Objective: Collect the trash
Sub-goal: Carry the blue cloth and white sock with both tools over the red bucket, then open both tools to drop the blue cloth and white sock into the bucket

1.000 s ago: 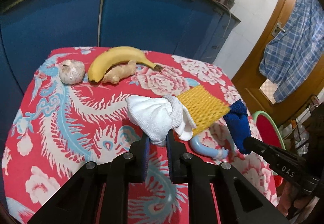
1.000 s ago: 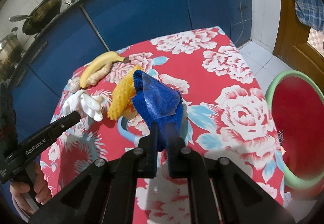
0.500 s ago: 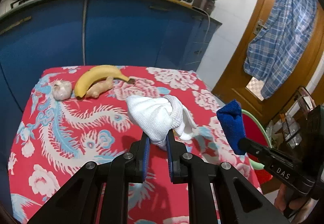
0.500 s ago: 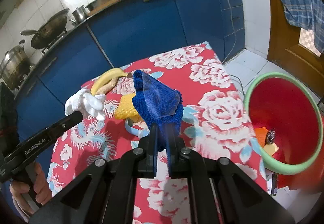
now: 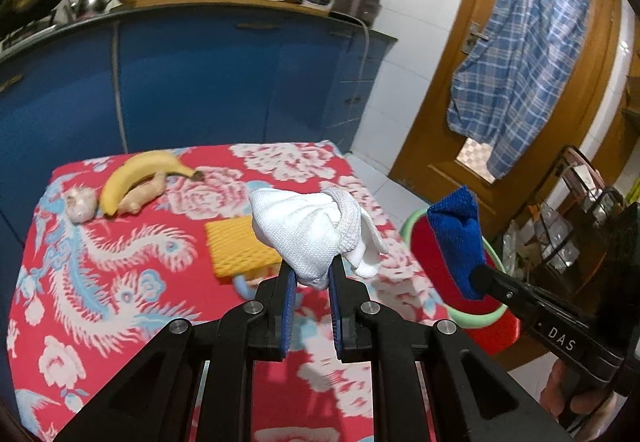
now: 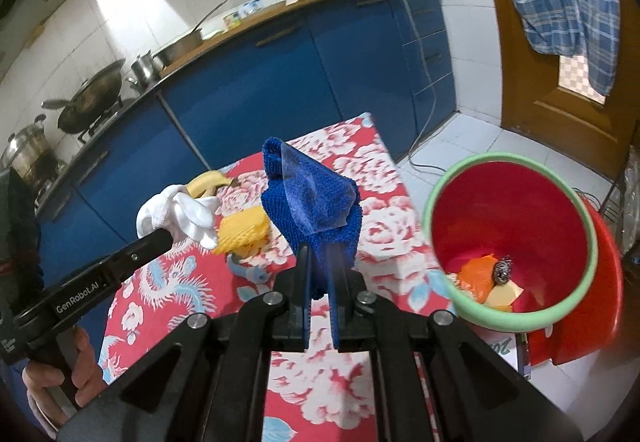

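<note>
Red bin (image 6: pixel 516 242) sits at about 3 o'clock from the right gripper (image 6: pixel 320 274), which is clamped tight on the blue rag (image 6: pixel 308 202) and nearer it than the left gripper (image 5: pixel 310 274), pinched on the white cloth (image 5: pixel 304 230) above the table (image 5: pixel 120 262).

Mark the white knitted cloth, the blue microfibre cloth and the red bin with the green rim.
White knitted cloth (image 5: pixel 304 232): left wrist view, middle of bundle.
Blue microfibre cloth (image 6: pixel 310 208): right wrist view, centre fold.
Red bin with the green rim (image 6: pixel 516 218): right wrist view, inner wall.
</note>
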Tool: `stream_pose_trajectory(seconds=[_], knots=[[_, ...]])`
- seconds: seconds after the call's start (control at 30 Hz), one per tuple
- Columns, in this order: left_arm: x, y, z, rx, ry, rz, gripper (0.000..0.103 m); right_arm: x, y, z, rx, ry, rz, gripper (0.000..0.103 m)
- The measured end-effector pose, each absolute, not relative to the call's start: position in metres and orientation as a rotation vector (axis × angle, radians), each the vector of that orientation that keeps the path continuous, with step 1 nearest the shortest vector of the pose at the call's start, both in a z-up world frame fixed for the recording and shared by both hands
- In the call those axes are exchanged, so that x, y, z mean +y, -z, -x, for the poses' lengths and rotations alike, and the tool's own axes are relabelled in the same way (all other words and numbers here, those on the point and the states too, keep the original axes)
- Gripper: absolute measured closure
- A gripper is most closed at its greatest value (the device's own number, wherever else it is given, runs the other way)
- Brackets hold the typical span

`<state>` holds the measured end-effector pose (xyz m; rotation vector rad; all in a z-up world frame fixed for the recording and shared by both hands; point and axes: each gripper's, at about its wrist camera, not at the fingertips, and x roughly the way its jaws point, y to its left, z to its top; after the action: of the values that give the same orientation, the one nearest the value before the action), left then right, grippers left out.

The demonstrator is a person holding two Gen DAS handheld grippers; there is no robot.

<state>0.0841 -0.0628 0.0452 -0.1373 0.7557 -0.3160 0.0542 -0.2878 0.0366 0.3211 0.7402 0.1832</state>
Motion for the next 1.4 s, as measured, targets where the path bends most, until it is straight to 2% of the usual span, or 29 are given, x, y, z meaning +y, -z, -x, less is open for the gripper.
stream_pose_trajectory(seconds=[0.3,0.7,0.97,1.4], knots=[[-0.112,-0.047,-0.091,0.763,0.393,0.079,0.088,-0.334,-0.033,-0.044,0.722,-0.095,-0.373,0.094],[-0.176,-0.034,-0.104,0.801,0.476,0.004,0.088,-0.396,0.0,-0.044,0.763,0.02,-0.46,0.093],[-0.21,-0.013,-0.113,0.854,0.515,-0.034,0.088,-0.421,0.025,-0.048,0.801,0.062,-0.515,0.087],[-0.247,0.016,-0.128,0.928,0.543,-0.064,0.087,-0.448,0.029,-0.042,0.782,0.104,-0.559,0.087]])
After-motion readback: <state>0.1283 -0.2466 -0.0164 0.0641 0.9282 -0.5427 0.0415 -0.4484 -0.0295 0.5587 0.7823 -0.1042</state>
